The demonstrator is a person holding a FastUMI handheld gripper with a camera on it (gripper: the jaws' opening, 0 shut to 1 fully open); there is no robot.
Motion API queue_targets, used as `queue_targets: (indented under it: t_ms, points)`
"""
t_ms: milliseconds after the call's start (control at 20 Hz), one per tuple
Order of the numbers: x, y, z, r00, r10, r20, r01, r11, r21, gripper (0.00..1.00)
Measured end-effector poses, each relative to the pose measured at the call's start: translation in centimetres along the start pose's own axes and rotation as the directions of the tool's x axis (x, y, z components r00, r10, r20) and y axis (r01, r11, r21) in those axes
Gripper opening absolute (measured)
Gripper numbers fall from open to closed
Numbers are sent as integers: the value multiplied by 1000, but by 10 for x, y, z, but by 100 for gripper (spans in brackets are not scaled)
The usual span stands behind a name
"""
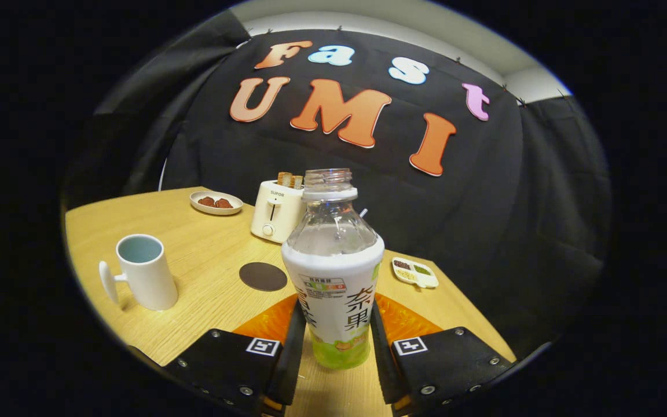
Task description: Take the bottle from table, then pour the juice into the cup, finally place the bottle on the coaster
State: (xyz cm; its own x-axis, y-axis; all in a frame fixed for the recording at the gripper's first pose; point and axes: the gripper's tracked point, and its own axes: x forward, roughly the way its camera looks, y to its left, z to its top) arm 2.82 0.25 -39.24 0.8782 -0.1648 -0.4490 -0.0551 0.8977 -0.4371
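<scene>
An uncapped clear bottle [333,272] with a white and green label stands upright between my fingers, its lower body held from both sides. My gripper [336,315] is shut on the bottle. Whether its base rests on the wooden table [206,318] or hangs just above it, I cannot tell. Beyond the fingers to the left stands a white cup [143,272], its handle facing away from the bottle. A round dark coaster [263,276] lies flat between the cup and the bottle, slightly farther back.
A white toaster [276,210] with toast in its slots stands behind the bottle. A small plate [216,202] with brown pieces sits to its left at the back. A white divided dish [415,273] lies to the right near the table's edge.
</scene>
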Motion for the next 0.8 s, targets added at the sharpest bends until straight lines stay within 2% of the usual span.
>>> queue_targets:
  t_ms: [150, 300, 400, 550, 800]
  points:
    - [0, 14, 13, 999, -4, 36, 10, 988, -152, 57]
    - [1, 23, 26, 996, -29, 87, 54, 952, -301, 57]
    - [1, 32, 36, 991, -34, 126, 82, 913, -400, 57]
    - [2, 48, 45, 984, -30, 178, 123, 832, -541, 57]
    - [5, 66, 52, 979, -13, 202, 147, 731, -666, 57]
